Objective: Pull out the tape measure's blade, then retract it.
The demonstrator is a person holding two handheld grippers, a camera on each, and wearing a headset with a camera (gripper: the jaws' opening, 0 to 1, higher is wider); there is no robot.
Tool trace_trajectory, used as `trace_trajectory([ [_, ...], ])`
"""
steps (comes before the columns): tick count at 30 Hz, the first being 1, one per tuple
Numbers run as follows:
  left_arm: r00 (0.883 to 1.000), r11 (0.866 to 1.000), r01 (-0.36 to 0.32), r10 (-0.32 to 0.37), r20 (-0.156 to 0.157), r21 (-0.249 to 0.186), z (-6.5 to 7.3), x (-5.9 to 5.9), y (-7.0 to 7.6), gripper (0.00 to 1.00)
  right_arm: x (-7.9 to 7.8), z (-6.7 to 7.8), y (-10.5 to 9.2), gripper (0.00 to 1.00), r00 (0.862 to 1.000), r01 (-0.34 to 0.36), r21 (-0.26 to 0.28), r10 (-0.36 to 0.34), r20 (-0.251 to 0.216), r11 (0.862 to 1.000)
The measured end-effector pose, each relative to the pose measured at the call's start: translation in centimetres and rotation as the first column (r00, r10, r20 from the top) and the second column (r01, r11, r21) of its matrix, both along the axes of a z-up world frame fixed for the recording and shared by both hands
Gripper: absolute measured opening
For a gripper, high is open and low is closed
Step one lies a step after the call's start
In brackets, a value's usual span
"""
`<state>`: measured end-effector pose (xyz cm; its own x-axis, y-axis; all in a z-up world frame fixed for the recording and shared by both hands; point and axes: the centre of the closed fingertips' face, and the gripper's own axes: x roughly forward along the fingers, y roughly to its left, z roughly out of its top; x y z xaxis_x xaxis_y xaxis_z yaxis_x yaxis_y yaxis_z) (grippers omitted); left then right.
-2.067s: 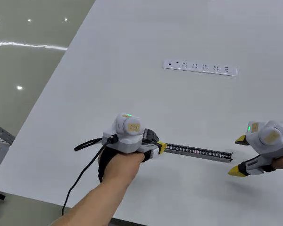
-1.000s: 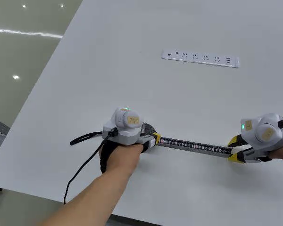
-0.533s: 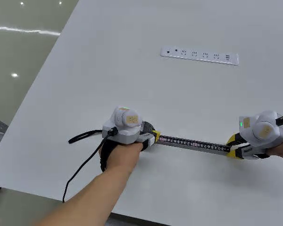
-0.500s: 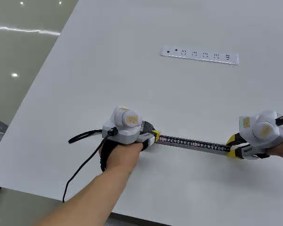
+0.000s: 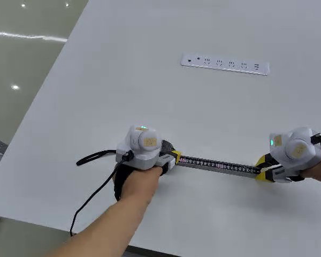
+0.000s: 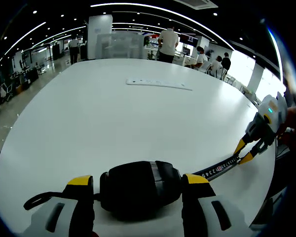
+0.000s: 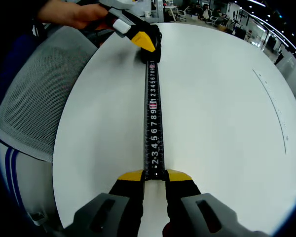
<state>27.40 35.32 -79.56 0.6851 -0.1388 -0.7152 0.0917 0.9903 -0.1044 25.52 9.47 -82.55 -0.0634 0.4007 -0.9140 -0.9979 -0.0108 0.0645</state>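
While I look down through the head view, my left tongs (image 5: 171, 159) sit at lower centre of the frame, closed around the tape measure (image 5: 166, 146), a black case held low on the white counter (image 5: 150, 85). In the left gripper view that case is squeezed between the two yellow-tipped jaws at the bottom of the frame, touching both, and a black strap (image 6: 37, 201) trails off it to the lower left. The blade (image 5: 219, 165) runs out of the case toward the right of the head view, numbers up and low over the counter; I cannot tell whether it touches the surface. Its far end is pinched in my right tongs (image 5: 263, 168) near the right edge of the frame. In the right gripper view those jaws stand nearly together at bottom centre, clamped on the blade's tip just below the lowest numbers, while the blade stretches straight up the frame to the case and the left tongs at the top. A white power strip (image 5: 224, 63) lies well apart from all this, toward the upper right of the head view. People stand beyond the counter's far edge at the top of the left gripper view.
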Motion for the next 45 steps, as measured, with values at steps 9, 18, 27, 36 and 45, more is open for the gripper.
trace_trajectory([
  [9,1.000,1.000,0.014,-0.014,0.001,0.007,-0.09,-0.07,-0.31,0.66,0.00,-0.03,-0.01,0.13,1.000,0.001,0.003,-0.001,0.000,1.000],
  [18,1.000,1.000,0.017,-0.017,0.014,0.004,0.01,-0.12,-0.41,0.63,-0.03,-0.02,-0.01,0.13,1.000,0.000,0.003,0.000,0.000,1.000],
  [27,0.999,1.000,0.025,-0.025,0.024,-0.002,0.05,-0.14,-0.45,0.62,-0.01,-0.06,-0.05,0.12,1.000,-0.003,0.002,0.003,-0.001,1.000],
  [36,0.999,0.999,0.042,-0.042,0.029,0.011,0.05,-0.11,-0.46,0.60,-0.09,0.17,0.11,0.12,1.000,0.007,0.006,-0.007,-0.004,1.000],
  [45,0.998,0.999,0.047,-0.047,0.037,0.002,0.10,-0.13,-0.41,0.60,-0.18,0.57,0.56,0.12,1.000,0.008,0.012,-0.008,0.004,1.000],
])
